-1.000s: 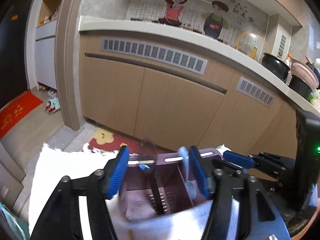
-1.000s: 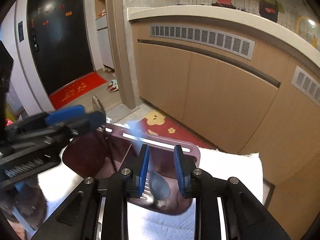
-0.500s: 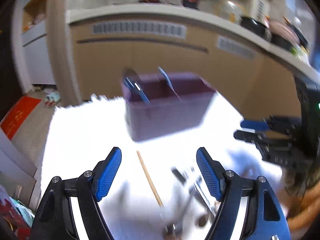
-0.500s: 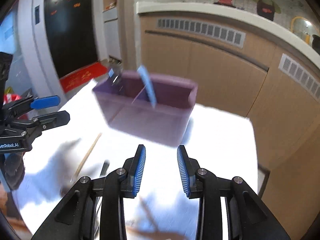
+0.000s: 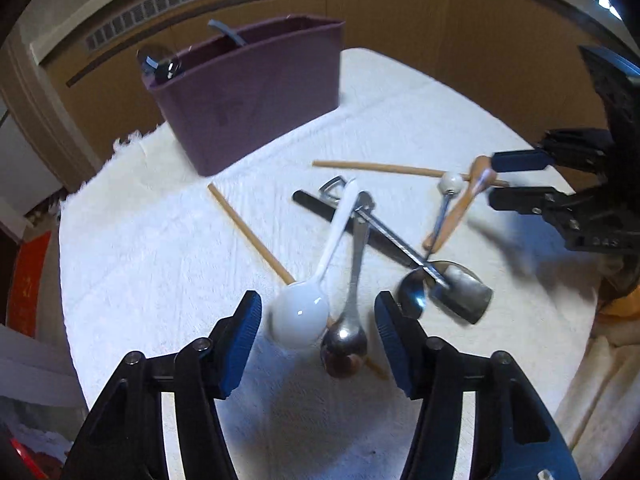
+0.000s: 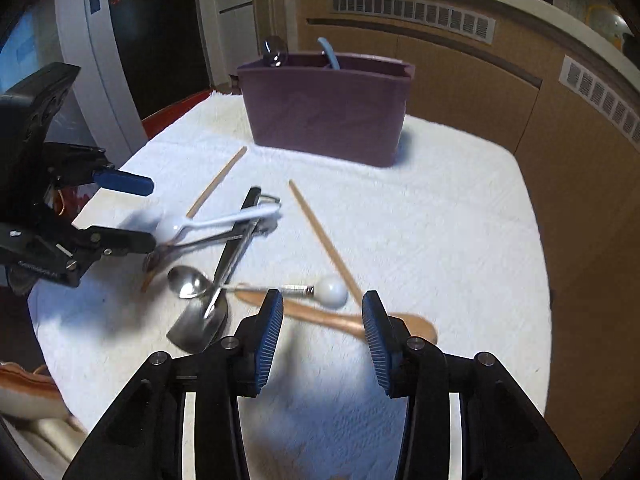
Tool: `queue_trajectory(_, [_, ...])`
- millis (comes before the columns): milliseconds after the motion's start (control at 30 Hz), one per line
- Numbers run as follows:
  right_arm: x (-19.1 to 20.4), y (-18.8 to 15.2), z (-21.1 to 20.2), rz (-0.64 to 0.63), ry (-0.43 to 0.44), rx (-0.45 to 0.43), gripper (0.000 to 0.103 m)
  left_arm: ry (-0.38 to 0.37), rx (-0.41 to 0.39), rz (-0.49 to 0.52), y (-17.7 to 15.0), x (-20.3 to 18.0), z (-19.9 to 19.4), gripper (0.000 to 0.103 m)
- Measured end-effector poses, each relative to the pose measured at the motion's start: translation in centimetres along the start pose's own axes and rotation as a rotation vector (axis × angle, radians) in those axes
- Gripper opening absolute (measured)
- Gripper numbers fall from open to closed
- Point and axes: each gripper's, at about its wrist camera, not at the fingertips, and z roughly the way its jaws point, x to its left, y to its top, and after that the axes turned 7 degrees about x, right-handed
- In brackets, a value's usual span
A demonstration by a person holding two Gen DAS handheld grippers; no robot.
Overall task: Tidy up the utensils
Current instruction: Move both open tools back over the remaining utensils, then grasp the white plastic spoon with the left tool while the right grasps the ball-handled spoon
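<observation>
A kitchen with tan cabinet doors and vent grilles fills the background; in front stands a table (image 6: 460, 208) covered with a white towel. At the upper centre of the right wrist view sits a purple caddy (image 6: 326, 112), already holding a metal spoon (image 6: 275, 51) and a pale blue utensil (image 6: 330, 54) that lean on its rim, probably sorted there for storage.

The loose utensils lie in a crossed heap at the middle of the frame, between the two grippers. The left gripper (image 5: 318, 334), at the bottom of its own view, has its fingers apart and has just been narrowing them; they hold nothing, but a white spoon (image 5: 298, 316) and a steel spoon (image 5: 346, 344) lie with their bowls between the tips, likely the next pick. The right gripper (image 6: 322, 334) has just been widening its fingers, which are also released and empty. They straddle a wooden spoon (image 6: 344, 320) lying flat across the bottom of that view, beside a white-knobbed spoon (image 6: 320, 290). Two chopsticks (image 6: 324, 240) lie apart, and a dark flat spatula (image 6: 200, 330) rests at lower left.
</observation>
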Motion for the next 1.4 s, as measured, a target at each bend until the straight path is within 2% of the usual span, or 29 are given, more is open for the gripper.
queue_trajectory(200, [-0.9, -1.1, 0.1, 0.033, 0.012, 0.003, 0.043, -0.03, 0.067, -0.071, 0.0, 0.9, 2.0, 0.053])
queue_trajectory(400, [0.0, -1.3, 0.4, 0.005, 0.031, 0.018, 0.043, -0.086, 0.054, -0.165, -0.8, 1.9, 2.2, 0.054])
queue_trajectory(567, [-0.3, -0.8, 0.6, 0.048, 0.058, 0.025, 0.044, -0.139, 0.045, -0.206, -1.7, 1.3, 1.8, 0.053])
queue_trajectory(767, [-1.6, 0.2, 2.4, 0.198, 0.186, 0.101, 0.044, -0.243, 0.031, -0.209, -2.8, -0.9, 1.0, 0.054])
queue_trajectory(833, [-1.9, 0.6, 3.2, 0.247, 0.224, 0.121, 0.044, -0.255, 0.015, -0.201, -3.3, -1.5, 0.4, 0.056])
queue_trajectory(900, [-2.2, 1.4, 4.0, 0.291, 0.225, 0.136, 0.044, -0.212, -0.013, -0.201, -3.5, -1.6, -0.3, 0.059])
queue_trajectory(1000, [-2.2, 2.5, 4.7, 0.328, 0.191, 0.121, 0.044, -0.042, -0.115, -0.23, -3.3, -1.1, -1.9, 0.067])
queue_trajectory(1033, [-2.1, 2.8, 4.9, 0.328, 0.174, 0.115, 0.044, -0.008, -0.155, -0.246, -3.2, -0.8, -2.5, 0.07])
queue_trajectory(1100, [-1.6, 3.8, 5.6, 0.321, 0.124, 0.095, 0.044, 0.014, -0.219, -0.275, -2.9, -0.3, -3.5, 0.071])
queue_trajectory(1233, [-0.4, 4.6, 4.9, 0.257, -0.012, 0.021, 0.044, 0.036, -0.259, -0.287, -2.7, 0.1, -4.1, 0.071])
queue_trajectory(1333, [0.4, 4.9, 3.9, 0.198, -0.017, -0.003, 0.044, 0.065, -0.242, -0.281, -2.6, 0.2, -3.5, 0.073])
queue_trajectory(1400, [0.5, 5.1, 4.1, 0.201, 0.028, 0.011, 0.043, 0.079, -0.23, -0.288, -2.4, 0.4, -2.5, 0.073])
